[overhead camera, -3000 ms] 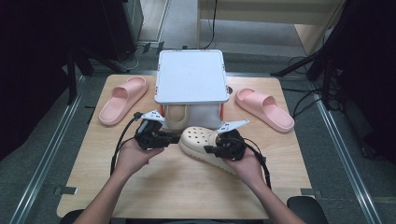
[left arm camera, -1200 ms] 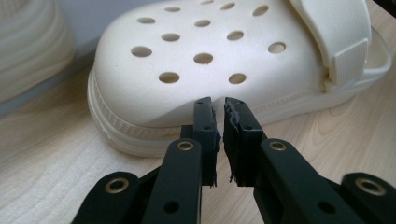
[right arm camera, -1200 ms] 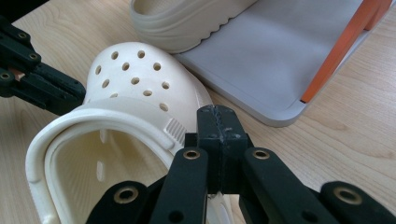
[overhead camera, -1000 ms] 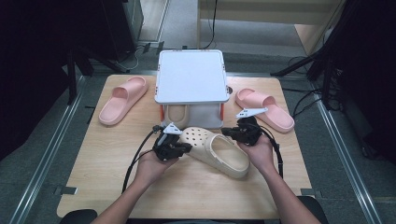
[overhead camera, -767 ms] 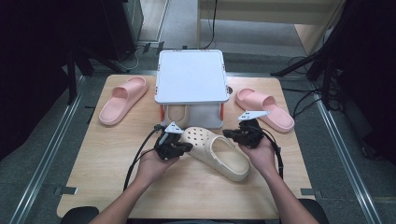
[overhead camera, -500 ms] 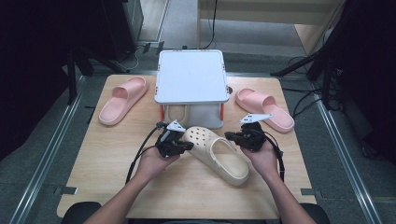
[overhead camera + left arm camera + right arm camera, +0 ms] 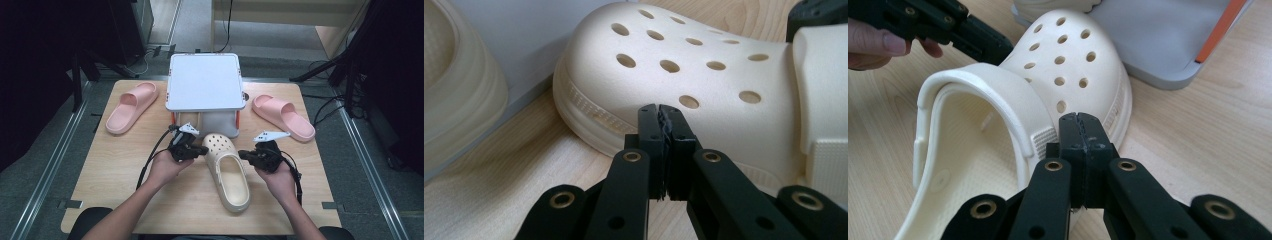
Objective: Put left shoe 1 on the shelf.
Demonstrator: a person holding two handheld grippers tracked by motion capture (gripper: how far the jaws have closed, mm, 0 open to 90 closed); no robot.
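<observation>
Two pink slides were counted on the desk [image 7: 125,165]: one pink slide at the left [image 7: 131,106] and one pink slide at the right [image 7: 283,116]. One cream clog [image 7: 227,170] was laid in front of the single white-topped rack [image 7: 205,81], and part of a second cream clog [image 7: 459,85] was seen under that rack. Two grippers were counted, the left gripper [image 7: 199,150] and the right gripper [image 7: 242,155], each held in one hand. One desk was shown.
</observation>
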